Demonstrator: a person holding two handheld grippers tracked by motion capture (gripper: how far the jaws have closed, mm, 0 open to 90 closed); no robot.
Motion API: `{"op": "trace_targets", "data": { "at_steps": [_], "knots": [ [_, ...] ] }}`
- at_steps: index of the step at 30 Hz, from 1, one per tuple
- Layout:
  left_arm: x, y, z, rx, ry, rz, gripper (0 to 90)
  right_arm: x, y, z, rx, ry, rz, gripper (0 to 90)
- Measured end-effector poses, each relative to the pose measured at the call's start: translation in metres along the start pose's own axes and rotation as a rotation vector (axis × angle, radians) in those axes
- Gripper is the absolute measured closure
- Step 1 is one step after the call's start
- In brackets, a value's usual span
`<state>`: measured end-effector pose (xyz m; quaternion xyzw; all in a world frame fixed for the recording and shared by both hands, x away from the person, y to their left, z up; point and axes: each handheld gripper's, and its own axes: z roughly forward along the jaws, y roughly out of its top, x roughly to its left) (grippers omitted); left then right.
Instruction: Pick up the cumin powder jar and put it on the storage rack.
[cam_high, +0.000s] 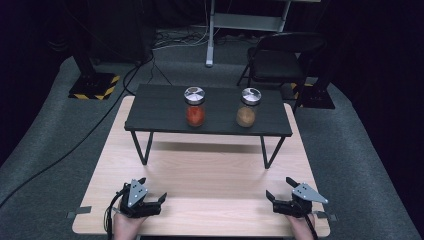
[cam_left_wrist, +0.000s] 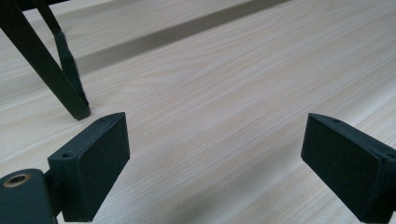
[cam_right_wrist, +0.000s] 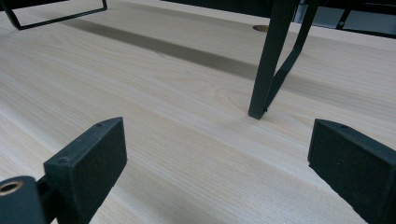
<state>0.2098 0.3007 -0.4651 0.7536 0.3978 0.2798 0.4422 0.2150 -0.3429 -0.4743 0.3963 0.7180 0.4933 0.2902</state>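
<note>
Two glass jars with silver lids stand on a low black shelf at the far side of the light wooden table. The left jar holds a red powder, the right jar a brown one. My left gripper rests near the table's front left edge, open, nothing between its pads. My right gripper sits near the front right edge, also open and empty, with bare wood between its pads. Both are far from the jars.
The shelf stands on thin black metal legs ahead of each gripper. Beyond the table are a black folding chair, a white stand post, cables on grey carpet, and striped floor bases.
</note>
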Motion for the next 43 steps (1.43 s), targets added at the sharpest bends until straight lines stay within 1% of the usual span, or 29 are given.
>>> {"op": "trace_targets", "data": {
  "at_steps": [23,43],
  "knots": [
    [-0.0001,0.0004,0.0003,0.002,0.0,0.0,7.8,-0.0004,0.0005,0.0004,0.002,0.003,-0.005,3.8],
    [-0.0001,0.0011,0.0007,0.006,-0.001,0.001,7.8,-0.0013,0.0,-0.0001,0.0,0.007,0.005,3.8]
  ]
}}
